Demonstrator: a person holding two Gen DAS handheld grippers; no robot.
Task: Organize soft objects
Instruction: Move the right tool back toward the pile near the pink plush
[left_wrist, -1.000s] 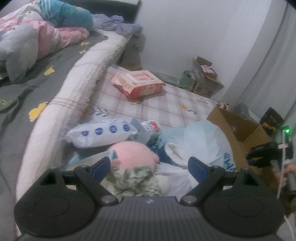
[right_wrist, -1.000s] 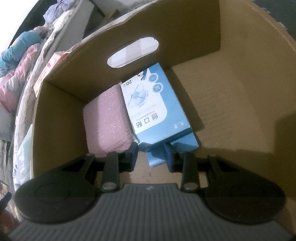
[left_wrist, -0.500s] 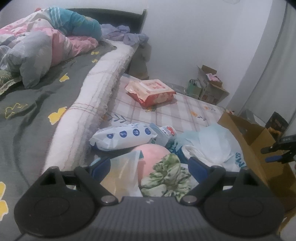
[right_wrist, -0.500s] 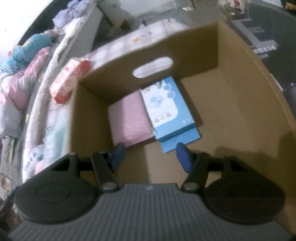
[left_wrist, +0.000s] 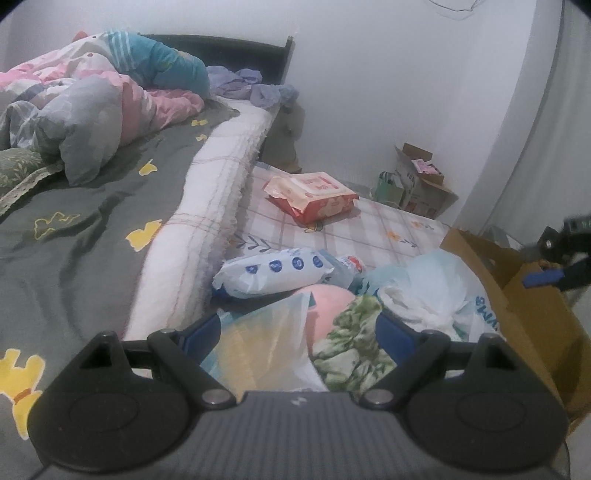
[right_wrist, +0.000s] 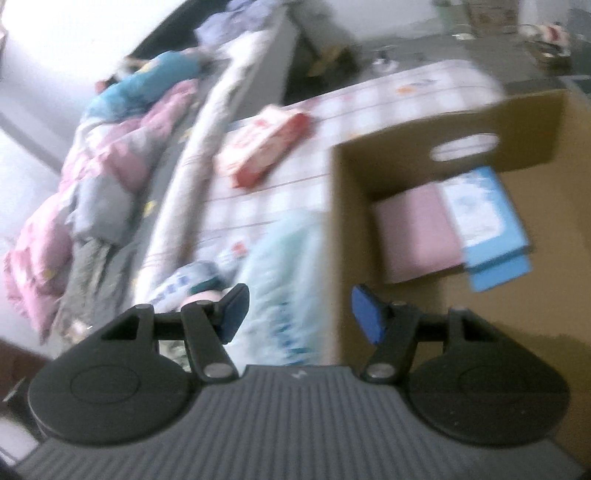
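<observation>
My left gripper hangs open over a heap of soft things beside the bed: a clear plastic packet, a pink plush ball and a green floral cloth. Its pads touch none of them. A white wipes pack with blue dots lies just beyond. My right gripper is open and empty, held above the left wall of the cardboard box. A pink packet and a blue box lie inside. This view is blurred.
A red and white wipes pack lies on the checked mat. A pale plastic bag leans against the cardboard box. The bed with heaped quilts fills the left. Small boxes stand by the far wall.
My right gripper let go of the blue box, opened, and rose up out of the cardboard box toward the left. My left gripper drew back, so more of the bed shows.
</observation>
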